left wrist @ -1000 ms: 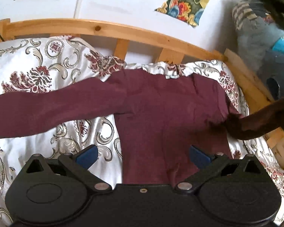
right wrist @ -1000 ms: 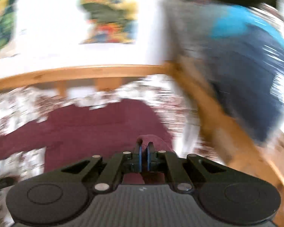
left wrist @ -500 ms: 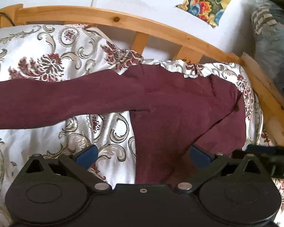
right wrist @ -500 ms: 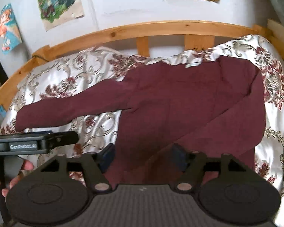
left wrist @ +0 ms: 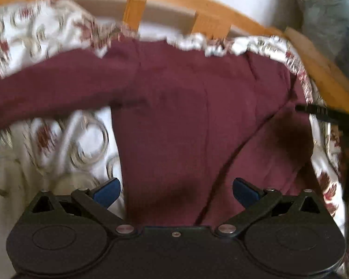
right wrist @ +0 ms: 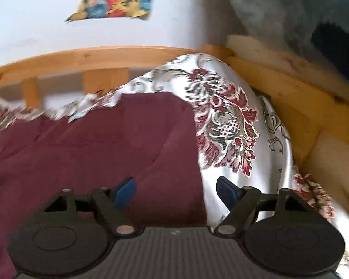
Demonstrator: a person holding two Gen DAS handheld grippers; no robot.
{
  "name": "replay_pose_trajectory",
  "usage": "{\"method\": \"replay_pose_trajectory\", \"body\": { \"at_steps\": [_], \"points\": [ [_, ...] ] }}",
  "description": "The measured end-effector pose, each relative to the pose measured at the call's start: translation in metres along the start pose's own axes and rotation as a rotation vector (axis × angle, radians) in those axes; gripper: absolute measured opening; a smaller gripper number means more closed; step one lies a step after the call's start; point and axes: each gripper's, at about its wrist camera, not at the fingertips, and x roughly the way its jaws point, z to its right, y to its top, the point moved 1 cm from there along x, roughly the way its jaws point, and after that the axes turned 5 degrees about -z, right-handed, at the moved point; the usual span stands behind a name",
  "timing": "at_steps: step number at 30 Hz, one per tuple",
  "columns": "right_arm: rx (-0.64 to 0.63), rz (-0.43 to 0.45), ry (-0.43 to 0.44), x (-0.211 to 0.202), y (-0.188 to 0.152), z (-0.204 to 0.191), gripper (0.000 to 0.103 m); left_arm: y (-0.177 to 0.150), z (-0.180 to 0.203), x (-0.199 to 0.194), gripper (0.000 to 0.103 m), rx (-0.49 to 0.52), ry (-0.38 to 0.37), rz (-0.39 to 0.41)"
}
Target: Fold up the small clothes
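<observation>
Maroon long-sleeved knit top lies flat on the floral satin bedspread, right sleeve folded across — both claws, left and right, apart and empty, ready to pinch.

Right gripper: jaws stood apart, nothing between.
Maroon garment: lay flat, apparently folded, on floral cover.
Wooden rail: behind.
</observation>
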Motion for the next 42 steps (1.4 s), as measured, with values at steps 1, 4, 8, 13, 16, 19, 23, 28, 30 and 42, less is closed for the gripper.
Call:
{"method": "replay_pose_trajectory", "body": {
  "at_steps": [1,4,8,13,16,19,23,28,30,42],
  "points": [
    [0.016,-0.005,0.012,0.009,0.002,0.004,0.08,-0.002,-0.004,0.006,0.102,-0.017,0.002,-0.02],
    [0.059,-0.048,0.066,0.032,0.005,0.013,0.033,-0.006,-0.002,0.016,0.102,0.013,0.004,-0.024],
    [0.072,-0.005,0.032,0.025,0.014,0.015,0.012,-0.015,0.02,0.027,0.102,0.21,0.079,-0.008],
    [0.051,-0.005,-0.028,0.033,0.008,0.015,0.032,-0.025,0.038,0.032,0.102,0.362,0.16,0.006],
    [0.062,0.001,-0.05,0.024,0.004,0.019,0.058,-0.018,0.03,0.031,0.102,0.298,0.129,-0.016],
    [0.098,-0.021,-0.079,0.008,-0.003,0.025,0.076,-0.011,0.022,0.022,0.102,0.238,0.12,-0.013],
    [0.028,-0.076,-0.178,-0.003,-0.02,0.019,0.095,-0.003,0.018,0.005,0.102,0.201,0.135,0.052],
    [0.011,0.002,-0.197,-0.016,-0.027,0.014,0.098,0.005,0.015,-0.025,0.102,0.152,0.19,0.149],
    [0.005,0.015,-0.174,-0.025,-0.026,0.011,0.101,0.006,0.013,-0.038,0.102,0.131,0.204,0.181],
    [-0.184,0.044,-0.313,-0.001,-0.04,0.009,0.102,-0.007,0.004,-0.063,0.102,0.024,0.16,0.21]
  ]
}}
